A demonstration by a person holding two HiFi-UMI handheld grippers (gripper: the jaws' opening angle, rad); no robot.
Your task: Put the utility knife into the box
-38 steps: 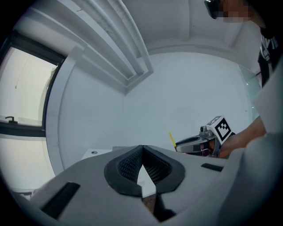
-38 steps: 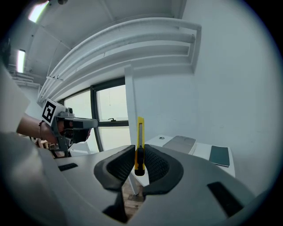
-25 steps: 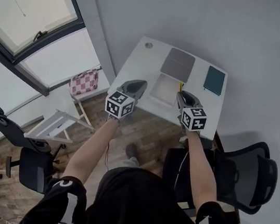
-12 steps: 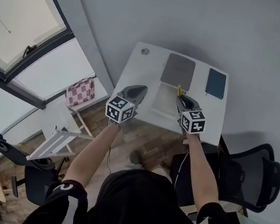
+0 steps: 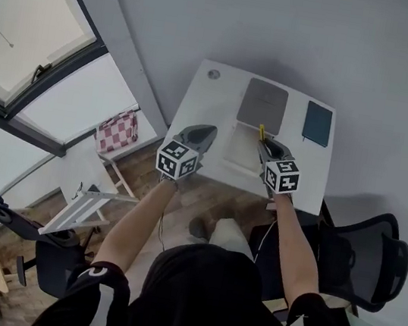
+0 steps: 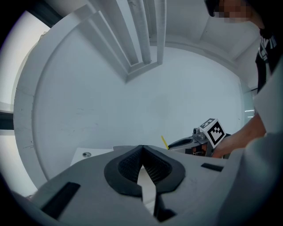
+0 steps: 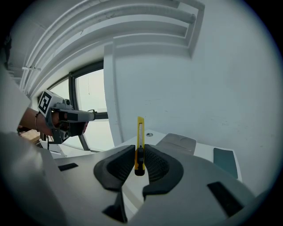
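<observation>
In the right gripper view we see the right gripper point(image 7: 140, 153) with its ribbed black pads clamped on the slim yellow plastic utility knife point(image 7: 140, 137). The knife stands upright with its black slider between the jaws. The head view shows only the knife's yellow tip poking past that gripper, above the table's near half by the right side of the shallow white open box point(image 5: 237, 150).

The left gripper view shows the left gripper point(image 6: 142, 152) with its jaws together at the tips and nothing between them. It hangs over the table's near left edge.

Beyond the box lies a flat grey rectangular piece with rounded corners point(image 5: 263, 103). A dark teal hardcover notebook point(image 5: 318, 123) sits toward the far right corner of the smooth white table point(image 5: 205, 105). A small round grommet point(image 5: 213, 74) marks the far left corner.
</observation>
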